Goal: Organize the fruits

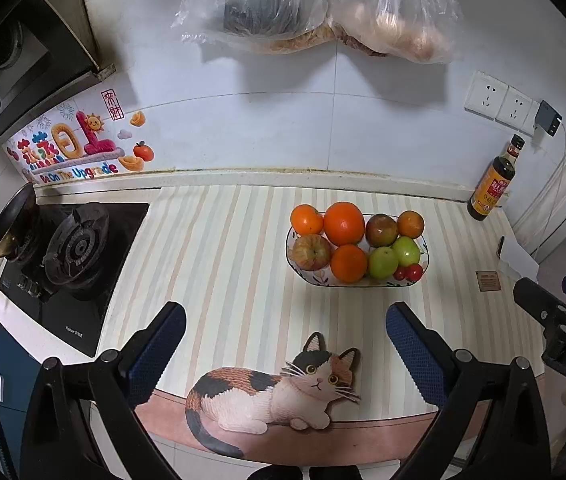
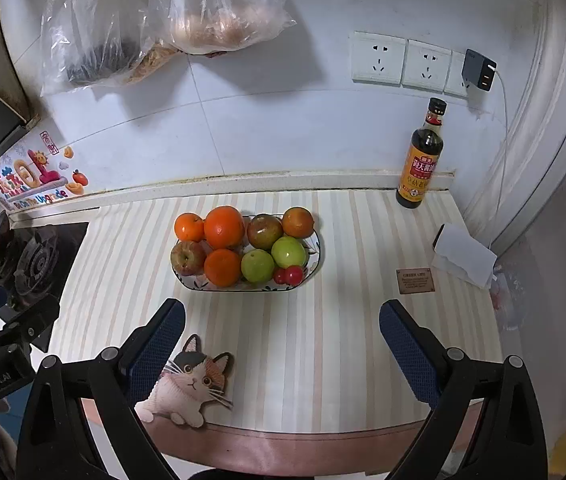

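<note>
Ahead: fruit bowl [image 2: 315, 258] beyond right tool [image 2: 282, 317], apart.

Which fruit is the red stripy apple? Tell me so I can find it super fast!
Find the striped mat on the counter, then the oval fruit bowl in its middle. The apple sits at the bowl's near end closest to the stove, beside an orange. It is the only fruit with red and yellow streaks; its neighbours are plain orange.

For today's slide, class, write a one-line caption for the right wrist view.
Open right tool hovers above a striped mat, facing a fruit bowl near a sauce bottle.
</note>
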Action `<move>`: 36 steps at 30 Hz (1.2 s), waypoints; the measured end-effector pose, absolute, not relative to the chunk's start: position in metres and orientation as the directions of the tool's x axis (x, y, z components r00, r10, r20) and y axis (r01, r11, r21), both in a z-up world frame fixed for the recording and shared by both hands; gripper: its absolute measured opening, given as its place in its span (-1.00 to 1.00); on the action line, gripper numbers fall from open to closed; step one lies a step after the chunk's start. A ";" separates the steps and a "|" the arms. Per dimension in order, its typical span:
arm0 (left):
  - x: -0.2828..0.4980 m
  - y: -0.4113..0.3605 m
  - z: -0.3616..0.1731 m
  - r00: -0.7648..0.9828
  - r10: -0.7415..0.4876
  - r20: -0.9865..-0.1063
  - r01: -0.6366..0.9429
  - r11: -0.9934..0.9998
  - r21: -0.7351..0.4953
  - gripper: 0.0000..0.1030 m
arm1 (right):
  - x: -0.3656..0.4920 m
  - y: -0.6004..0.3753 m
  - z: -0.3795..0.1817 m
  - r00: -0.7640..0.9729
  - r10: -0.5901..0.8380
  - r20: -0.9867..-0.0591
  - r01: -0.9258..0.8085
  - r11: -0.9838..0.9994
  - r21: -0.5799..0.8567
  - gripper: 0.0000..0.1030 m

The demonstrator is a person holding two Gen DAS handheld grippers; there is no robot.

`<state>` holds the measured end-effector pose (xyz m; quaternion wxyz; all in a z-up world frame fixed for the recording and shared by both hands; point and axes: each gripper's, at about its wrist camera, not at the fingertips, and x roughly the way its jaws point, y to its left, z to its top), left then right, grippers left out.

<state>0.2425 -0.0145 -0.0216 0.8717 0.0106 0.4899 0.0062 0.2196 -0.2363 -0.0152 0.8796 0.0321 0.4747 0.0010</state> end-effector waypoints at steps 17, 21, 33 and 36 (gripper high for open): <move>0.242 -0.013 -0.023 0.519 0.018 -0.854 0.002 1.000 0.022 0.99 | 0.218 -0.233 -0.013 0.545 0.028 -0.838 0.012 0.999 0.041 0.94; 0.241 -0.012 -0.021 0.517 0.012 -0.856 0.000 1.000 0.014 0.99 | 0.215 -0.230 -0.013 0.543 0.034 -0.839 0.004 0.999 0.043 0.94; 0.235 -0.009 -0.016 0.523 0.008 -0.852 0.006 1.000 0.014 0.99 | 0.209 -0.225 -0.011 0.545 0.042 -0.837 -0.005 0.999 0.047 0.94; 0.234 -0.009 -0.015 0.524 0.007 -0.852 0.007 1.000 0.012 0.99 | 0.207 -0.225 -0.010 0.545 0.045 -0.838 -0.004 0.999 0.051 0.94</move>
